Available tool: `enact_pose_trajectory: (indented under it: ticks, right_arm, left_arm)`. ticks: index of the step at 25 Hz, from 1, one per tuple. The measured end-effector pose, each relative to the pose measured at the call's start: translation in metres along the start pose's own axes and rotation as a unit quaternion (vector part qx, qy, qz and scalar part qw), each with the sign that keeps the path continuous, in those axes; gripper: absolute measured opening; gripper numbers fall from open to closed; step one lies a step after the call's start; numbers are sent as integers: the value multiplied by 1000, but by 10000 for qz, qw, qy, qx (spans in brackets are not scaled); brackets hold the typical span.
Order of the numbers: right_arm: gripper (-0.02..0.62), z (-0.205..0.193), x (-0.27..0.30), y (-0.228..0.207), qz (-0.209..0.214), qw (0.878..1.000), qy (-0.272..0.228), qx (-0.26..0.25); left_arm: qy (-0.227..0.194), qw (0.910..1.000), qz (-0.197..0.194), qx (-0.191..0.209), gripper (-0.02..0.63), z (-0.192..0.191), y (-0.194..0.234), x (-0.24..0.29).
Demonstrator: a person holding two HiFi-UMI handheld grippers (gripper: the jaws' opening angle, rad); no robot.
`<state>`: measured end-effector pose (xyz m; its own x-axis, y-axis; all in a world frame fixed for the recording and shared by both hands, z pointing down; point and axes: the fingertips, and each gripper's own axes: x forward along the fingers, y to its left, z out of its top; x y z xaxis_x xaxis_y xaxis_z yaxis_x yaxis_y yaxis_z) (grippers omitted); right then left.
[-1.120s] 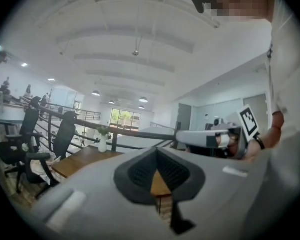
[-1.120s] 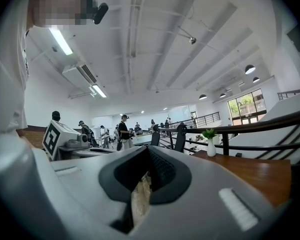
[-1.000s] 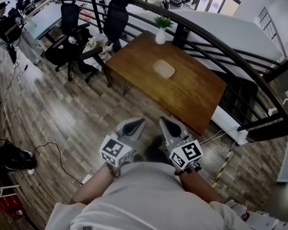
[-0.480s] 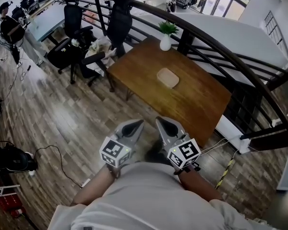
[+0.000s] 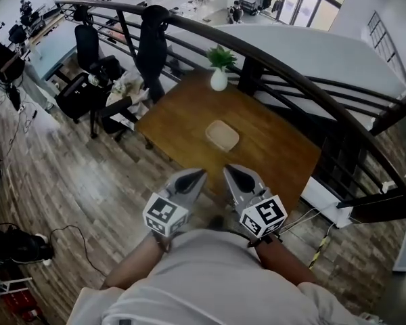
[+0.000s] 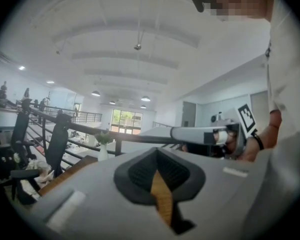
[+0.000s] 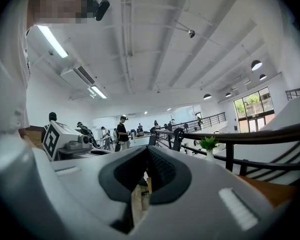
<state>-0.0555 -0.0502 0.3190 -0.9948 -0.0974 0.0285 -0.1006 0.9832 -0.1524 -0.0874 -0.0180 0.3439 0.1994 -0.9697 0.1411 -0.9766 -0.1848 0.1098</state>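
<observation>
Both grippers are held close to the person's chest, side by side, pointing forward over a wood floor. The left gripper has its jaws together with nothing between them, and so does the right gripper. Nearest ahead stands a brown wooden table bearing a shallow beige tray and a white vase with a green plant. In the left gripper view the left gripper is shut, with the right gripper alongside it. The right gripper is shut too in its own view; the vase shows at right.
A dark curved railing runs behind the table. Black office chairs stand at the table's left end. A cable lies on the floor. People stand at desks far off. The person's forearm fills the lower part of the head view.
The head view has shifted, so the table and tray sit further left and nearer. Both grippers stay together at the chest, jaws unchanged.
</observation>
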Motion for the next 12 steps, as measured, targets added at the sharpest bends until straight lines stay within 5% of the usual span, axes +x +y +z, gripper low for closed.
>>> enact_pose_trajectory:
  ticks: [12]
  right_arm:
    - [6,16,0,-126,-640,9973,-135,321]
  left_arm:
    - [211,9972,-721,-47,3,11,9,139]
